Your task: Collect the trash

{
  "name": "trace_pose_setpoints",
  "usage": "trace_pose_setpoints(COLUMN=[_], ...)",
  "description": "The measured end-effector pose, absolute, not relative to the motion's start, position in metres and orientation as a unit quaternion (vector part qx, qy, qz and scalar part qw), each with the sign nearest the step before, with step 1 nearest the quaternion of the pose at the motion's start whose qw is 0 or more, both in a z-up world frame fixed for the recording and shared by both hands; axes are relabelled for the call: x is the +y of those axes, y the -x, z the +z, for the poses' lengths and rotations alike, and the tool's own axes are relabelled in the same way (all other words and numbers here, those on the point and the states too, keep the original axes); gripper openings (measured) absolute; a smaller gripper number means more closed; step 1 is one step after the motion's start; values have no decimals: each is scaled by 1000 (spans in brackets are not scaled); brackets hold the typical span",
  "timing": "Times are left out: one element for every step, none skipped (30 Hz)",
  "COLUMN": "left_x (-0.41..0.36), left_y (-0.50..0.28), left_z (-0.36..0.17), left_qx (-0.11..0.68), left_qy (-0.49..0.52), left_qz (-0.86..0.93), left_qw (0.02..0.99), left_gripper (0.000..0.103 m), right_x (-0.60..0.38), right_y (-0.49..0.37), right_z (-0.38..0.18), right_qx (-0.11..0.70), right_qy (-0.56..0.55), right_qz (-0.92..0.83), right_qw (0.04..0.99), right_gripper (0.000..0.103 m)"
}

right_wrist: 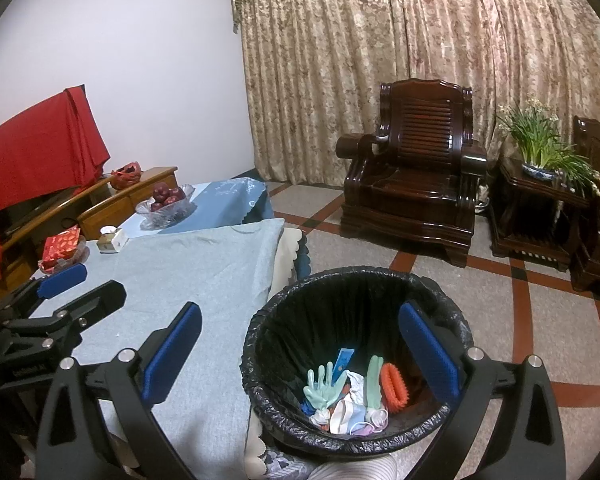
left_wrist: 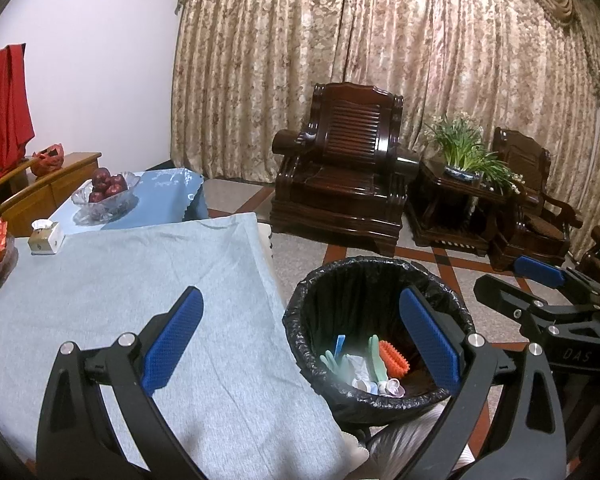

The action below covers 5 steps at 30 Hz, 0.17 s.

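Both the left tool and the right tool are held spread and empty. The collected trash lies in the black-lined round bin, below and right of the grey-clothed worktop; the right tool is judged nearer.

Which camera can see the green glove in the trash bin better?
The right wrist view. The green glove lies there with its fingers spread in plain sight inside the bin. In the left wrist view only a few fingertips show past the bin's near wall.
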<state>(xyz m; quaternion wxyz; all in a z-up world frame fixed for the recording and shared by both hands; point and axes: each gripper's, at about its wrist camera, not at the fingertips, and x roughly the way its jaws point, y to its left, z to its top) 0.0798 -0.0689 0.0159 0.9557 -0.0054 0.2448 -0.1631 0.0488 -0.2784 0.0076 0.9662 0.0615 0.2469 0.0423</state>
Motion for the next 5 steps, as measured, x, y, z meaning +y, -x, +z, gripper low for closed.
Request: trace_pose_setpoints(left_x=[-68, -66, -65, -65, -64], left_y=[-79, -79, -77, -79, -78], left_z=[16, 13, 12, 10, 9], left_qx=[246, 246, 247, 248, 248], left_qy=[5, 5, 5, 5, 5], left_qz=[-163, -164, -164, -164, -164], left_qw=[956, 955, 955, 955, 955], left_gripper=[96, 96, 96, 96, 96], right_x=[-278, -279, -280, -279, -281], right_y=[-48, -48, -46, -45, -46], right_z=[7, 6, 4, 4, 2], right_qx=[247, 248, 248, 249, 249], right_qy=[-62, -62, -62, -62, -62], right_qz=[42, 43, 43, 43, 42], right_qw=[966, 966, 966, 966, 966], right_gripper=[97, 97, 97, 97, 97])
